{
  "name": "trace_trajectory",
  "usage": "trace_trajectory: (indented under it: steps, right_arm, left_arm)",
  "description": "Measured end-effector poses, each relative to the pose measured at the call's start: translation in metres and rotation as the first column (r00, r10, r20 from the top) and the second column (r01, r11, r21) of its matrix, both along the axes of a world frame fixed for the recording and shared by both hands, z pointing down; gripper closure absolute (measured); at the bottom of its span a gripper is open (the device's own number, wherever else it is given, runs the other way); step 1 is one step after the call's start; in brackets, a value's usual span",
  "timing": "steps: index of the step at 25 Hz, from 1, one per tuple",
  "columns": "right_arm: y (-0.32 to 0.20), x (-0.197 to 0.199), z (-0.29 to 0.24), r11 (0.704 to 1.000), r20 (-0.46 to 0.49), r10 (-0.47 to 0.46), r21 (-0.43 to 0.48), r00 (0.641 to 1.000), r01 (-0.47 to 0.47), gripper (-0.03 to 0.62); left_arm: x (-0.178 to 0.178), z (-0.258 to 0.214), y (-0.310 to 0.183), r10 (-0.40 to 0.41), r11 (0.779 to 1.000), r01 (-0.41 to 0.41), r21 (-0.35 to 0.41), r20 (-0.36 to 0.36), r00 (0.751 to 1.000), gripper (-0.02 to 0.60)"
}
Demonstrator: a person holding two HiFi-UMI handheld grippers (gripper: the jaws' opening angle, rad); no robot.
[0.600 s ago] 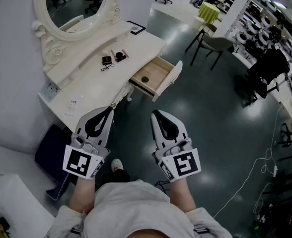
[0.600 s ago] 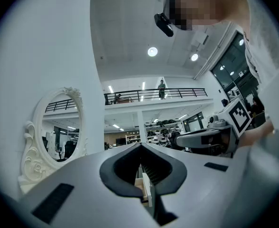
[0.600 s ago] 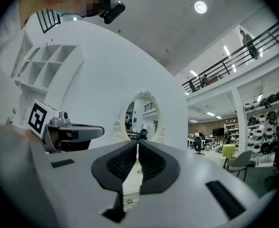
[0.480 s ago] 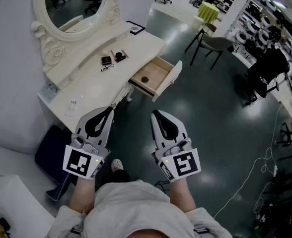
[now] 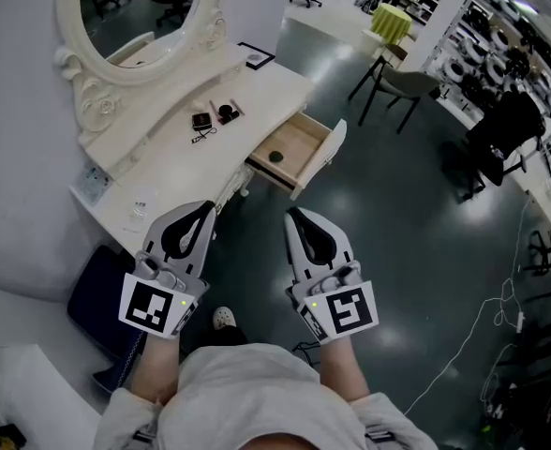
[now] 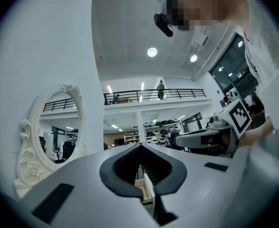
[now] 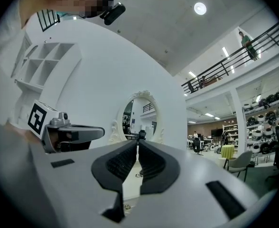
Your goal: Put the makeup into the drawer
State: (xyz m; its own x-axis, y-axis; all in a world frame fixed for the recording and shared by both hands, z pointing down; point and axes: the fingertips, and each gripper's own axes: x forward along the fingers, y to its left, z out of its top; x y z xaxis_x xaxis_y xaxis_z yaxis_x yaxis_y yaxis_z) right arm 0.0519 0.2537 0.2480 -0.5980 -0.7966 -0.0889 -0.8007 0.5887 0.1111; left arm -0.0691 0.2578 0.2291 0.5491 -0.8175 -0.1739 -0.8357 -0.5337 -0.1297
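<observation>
Makeup (image 5: 201, 118) lies on the table (image 5: 172, 167) at eleven o'clock, just left of the open drawer (image 5: 322, 156), which already holds one dark piece. The left gripper (image 5: 205, 208) and right gripper (image 5: 292, 215) are both empty with jaws closed, well short of the table. Best to step closer, spread one pair, and come down squarely over a single item.

Small dark makeup items (image 5: 210, 117) are laid mid-top on the white dressing table (image 5: 177, 162), a dark frame (image 5: 257, 56) at its far end; its drawer (image 5: 320, 156) is pulled open.
</observation>
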Motion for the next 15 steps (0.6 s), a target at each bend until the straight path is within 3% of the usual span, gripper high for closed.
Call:
trace_trajectory:
  steps: [4, 8, 12, 15]
  right_arm:
    - [-0.018, -0.011, 0.001, 1.0, 0.037, -0.005, -0.008, 0.999, 0.006, 0.568]
    - [-0.033, -0.024, 0.002, 1.0, 0.04, 0.001, -0.01, 0.999, 0.0, 0.568]
    - [-0.046, -0.037, 0.005, 1.0, 0.053, 0.007, -0.011, 0.999, -0.006, 0.568]
    - [-0.051, -0.044, 0.005, 1.0, 0.058, 0.012, -0.01, 0.998, -0.011, 0.568]
  left_arm:
    - [-0.012, 0.007, -0.017, 0.006, 1.0, -0.006, -0.023, 0.016, 1.0, 0.569]
    - [-0.024, -0.001, -0.033, 0.012, 1.0, -0.012, 0.013, 0.003, 1.0, 0.569]
    - [-0.037, 0.011, -0.046, 0.027, 0.999, -0.026, -0.025, 0.026, 0.999, 0.569]
    - [-0.044, 0.007, -0.055, 0.027, 1.0, -0.027, 0.005, 0.015, 1.0, 0.569]
